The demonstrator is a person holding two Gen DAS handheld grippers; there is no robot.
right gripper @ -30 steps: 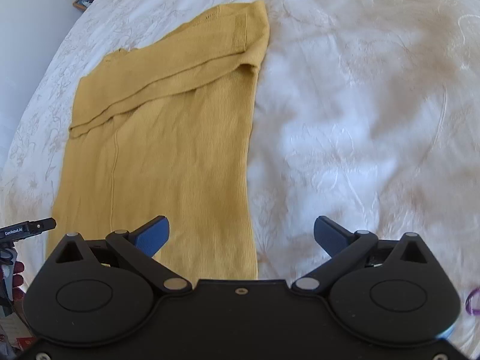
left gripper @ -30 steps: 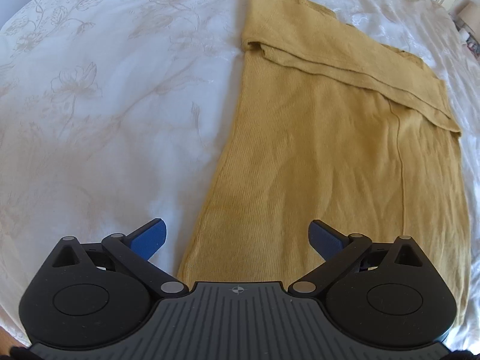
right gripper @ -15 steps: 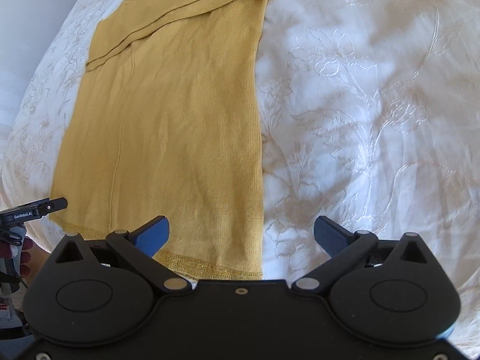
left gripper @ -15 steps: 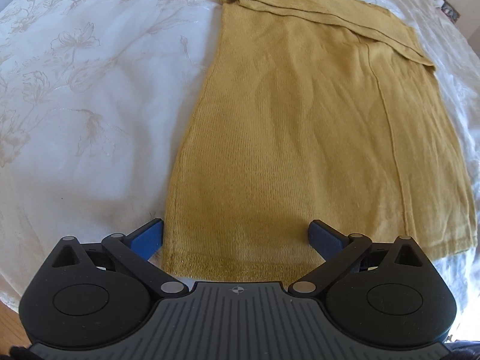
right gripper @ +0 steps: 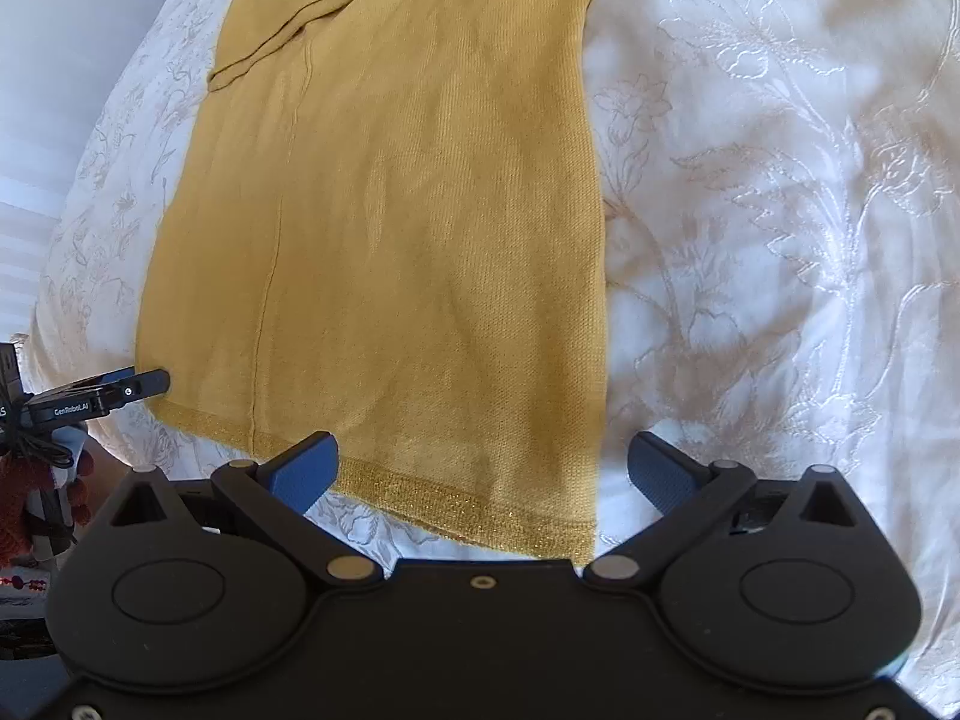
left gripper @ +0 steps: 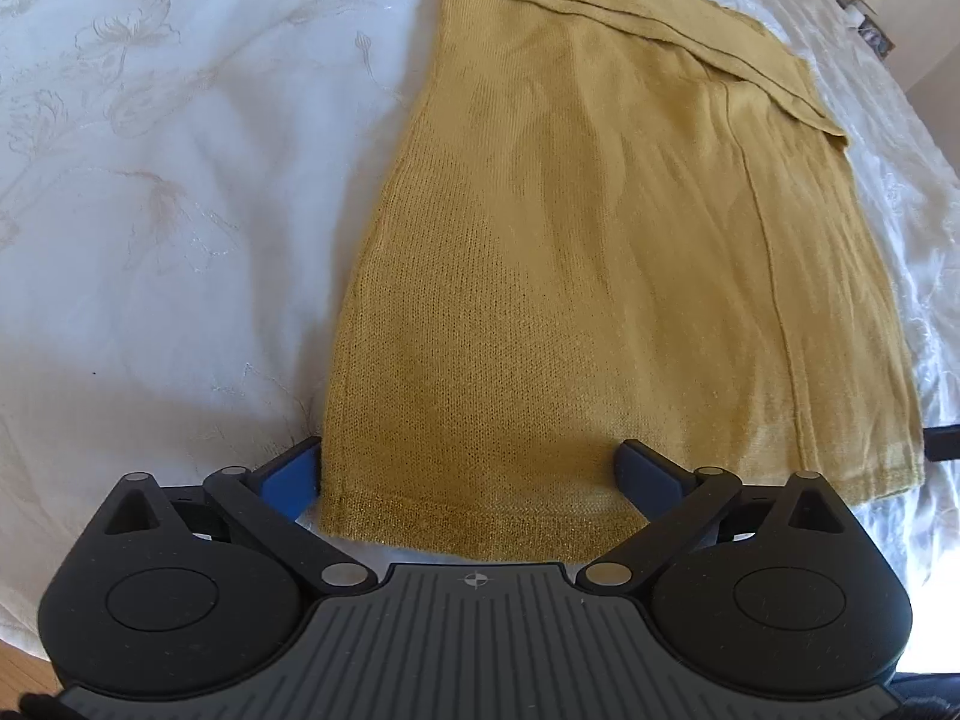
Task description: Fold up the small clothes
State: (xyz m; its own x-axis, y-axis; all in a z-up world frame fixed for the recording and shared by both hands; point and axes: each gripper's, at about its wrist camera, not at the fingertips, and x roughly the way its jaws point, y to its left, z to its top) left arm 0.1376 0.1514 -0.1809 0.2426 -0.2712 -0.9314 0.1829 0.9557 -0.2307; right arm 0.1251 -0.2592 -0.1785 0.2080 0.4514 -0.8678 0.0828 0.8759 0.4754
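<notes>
Bright daylight in both views, soft. White bedspread point(right gripper: 780, 192) near overexposed on right of right wrist view, embroidery still readable. Bluish shade across near left bedspread point(left gripper: 150, 324) in left wrist view. Yellow garment point(left gripper: 600, 276) evenly lit, knit texture sharp near; darker shadow band along its near hem close to left gripper point(left gripper: 468, 474). Right gripper point(right gripper: 483, 468) body black, little detail. Strong fisheye bending at edges, dark corners. Far edges slightly soft. No motion blur.
</notes>
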